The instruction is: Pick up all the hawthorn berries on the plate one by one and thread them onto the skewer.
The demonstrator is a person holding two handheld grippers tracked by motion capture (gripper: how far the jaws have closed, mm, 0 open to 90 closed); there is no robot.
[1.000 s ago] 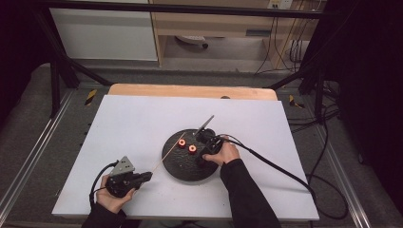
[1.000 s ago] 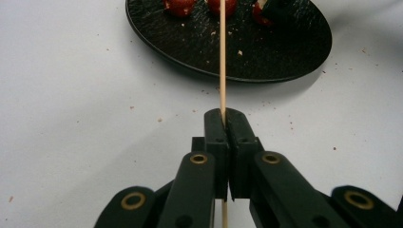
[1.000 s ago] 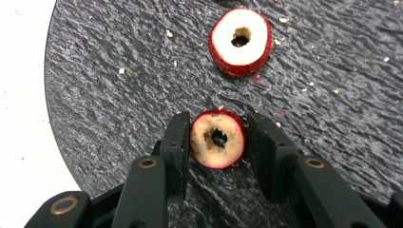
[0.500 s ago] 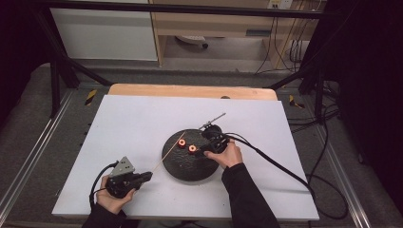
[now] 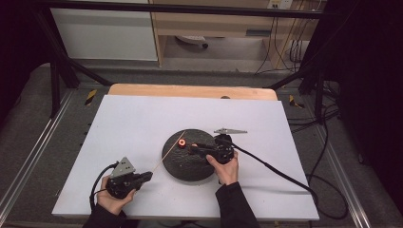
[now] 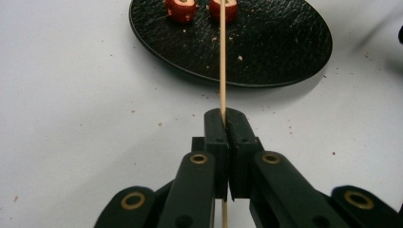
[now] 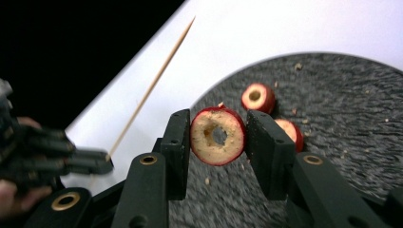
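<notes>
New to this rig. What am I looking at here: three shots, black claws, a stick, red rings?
There is no robot arm: a person at a table holds a two-jaw gripper in each hand. The high view looks down from above; the other two views come from a camera riding on each gripper, looking along its black jaws.

On the white table sits a round black plate with cored red fruit pieces on it, one at.

The left gripper is shut on a thin wooden skewer, which points out toward the plate.

The right gripper is shut on one fruit slice, a red-skinned ring with a hole through its middle, held above the plate. The likely job is threading the rings onto the skewer, though that's a guess.
</notes>
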